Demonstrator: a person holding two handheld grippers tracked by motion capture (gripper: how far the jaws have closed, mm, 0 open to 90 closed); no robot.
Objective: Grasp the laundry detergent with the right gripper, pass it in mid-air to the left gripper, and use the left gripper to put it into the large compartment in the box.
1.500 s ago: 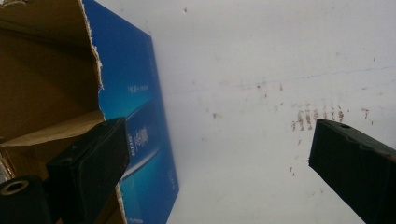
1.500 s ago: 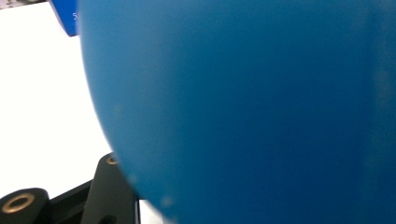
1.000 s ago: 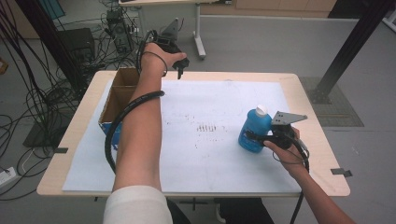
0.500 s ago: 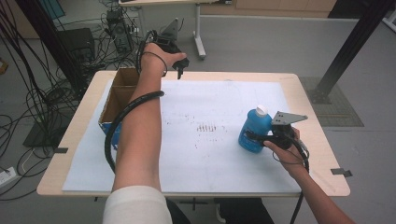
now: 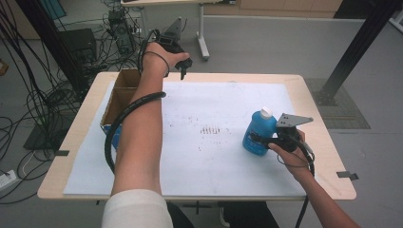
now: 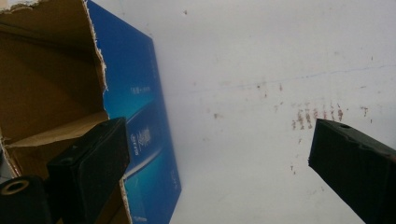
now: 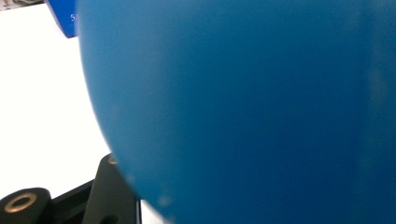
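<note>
High view: the right gripper comes in low at about 4 o'clock on the table, lying level and squeezing one blue bottle that stands up with a white cap. The left gripper hangs up at 12 o'clock on a long straight arm, its jaws wide apart and holding nothing. One cardboard box sits at 9 o'clock, well away from the bottle.

A blue plastic bottle with a white cap stands right on the white sheet; the open brown cardboard box sits at its left edge.
</note>
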